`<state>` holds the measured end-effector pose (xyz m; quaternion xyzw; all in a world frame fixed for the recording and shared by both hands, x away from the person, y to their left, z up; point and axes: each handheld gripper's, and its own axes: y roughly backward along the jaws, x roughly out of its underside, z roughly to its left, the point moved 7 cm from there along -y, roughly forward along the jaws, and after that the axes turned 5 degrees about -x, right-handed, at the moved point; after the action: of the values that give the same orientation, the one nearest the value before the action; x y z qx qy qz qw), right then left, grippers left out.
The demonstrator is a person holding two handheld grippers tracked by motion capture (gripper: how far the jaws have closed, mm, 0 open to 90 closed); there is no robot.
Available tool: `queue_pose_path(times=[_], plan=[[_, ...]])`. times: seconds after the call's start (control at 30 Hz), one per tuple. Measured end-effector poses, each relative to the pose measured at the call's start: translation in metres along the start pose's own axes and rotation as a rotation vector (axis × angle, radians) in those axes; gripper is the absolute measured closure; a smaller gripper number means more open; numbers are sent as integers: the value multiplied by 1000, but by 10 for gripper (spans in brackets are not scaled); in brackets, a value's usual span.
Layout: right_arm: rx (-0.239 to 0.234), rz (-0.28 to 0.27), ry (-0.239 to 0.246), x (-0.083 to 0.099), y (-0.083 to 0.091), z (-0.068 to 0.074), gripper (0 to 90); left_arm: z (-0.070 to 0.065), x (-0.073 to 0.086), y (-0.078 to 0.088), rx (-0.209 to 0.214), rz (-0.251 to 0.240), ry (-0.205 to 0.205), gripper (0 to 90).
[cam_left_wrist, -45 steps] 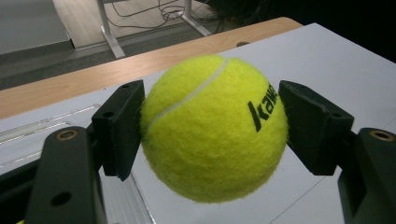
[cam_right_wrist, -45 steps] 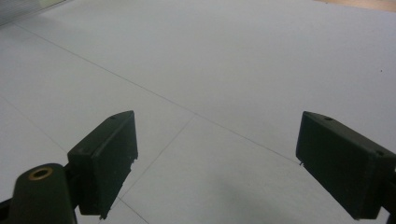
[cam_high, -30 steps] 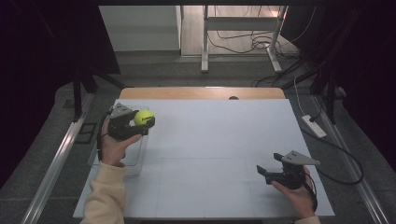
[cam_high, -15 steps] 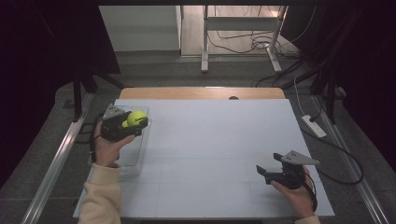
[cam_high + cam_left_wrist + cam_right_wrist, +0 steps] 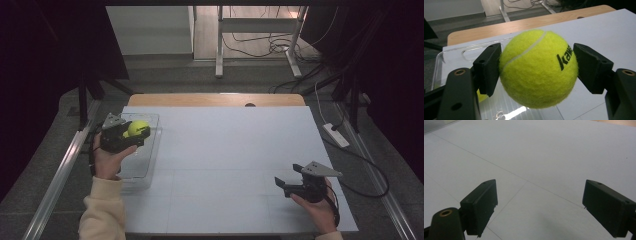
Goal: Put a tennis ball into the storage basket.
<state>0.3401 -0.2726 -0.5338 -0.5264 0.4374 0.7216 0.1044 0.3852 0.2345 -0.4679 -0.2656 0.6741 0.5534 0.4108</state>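
Note:
A yellow-green tennis ball (image 5: 137, 128) (image 5: 538, 68) with black lettering is clamped between the pads of my left gripper (image 5: 134, 132) (image 5: 537, 70), which is shut on it. It hangs over a clear plastic tray (image 5: 142, 165) at the table's left side. In the left gripper view another yellow ball (image 5: 481, 96) peeks out low in the tray behind the left jaw. My right gripper (image 5: 286, 186) (image 5: 540, 207) rests near the table's front right, jaws wide open over bare white surface, nothing between them.
The white table sheet (image 5: 230, 150) spreads between both hands. A wooden table edge (image 5: 215, 100) runs along the back. A power strip (image 5: 336, 135) and cables lie off the right side; metal rails flank the table.
My left gripper has carried the ball leftward and slightly down, from beside the tray to above it. The right gripper has stayed put.

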Motion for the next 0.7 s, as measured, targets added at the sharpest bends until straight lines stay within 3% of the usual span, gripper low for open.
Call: queue_pose_path(times=[0.23, 0.33, 0.7], plan=[[1, 8, 6, 1, -1, 1, 127, 14, 5, 2, -38, 14, 21, 274], [1, 8, 6, 1, -1, 1, 127, 22, 9, 2, -75, 27, 20, 274], [1, 7, 4, 1, -1, 1, 126, 36, 19, 1, -129, 74, 21, 273]])
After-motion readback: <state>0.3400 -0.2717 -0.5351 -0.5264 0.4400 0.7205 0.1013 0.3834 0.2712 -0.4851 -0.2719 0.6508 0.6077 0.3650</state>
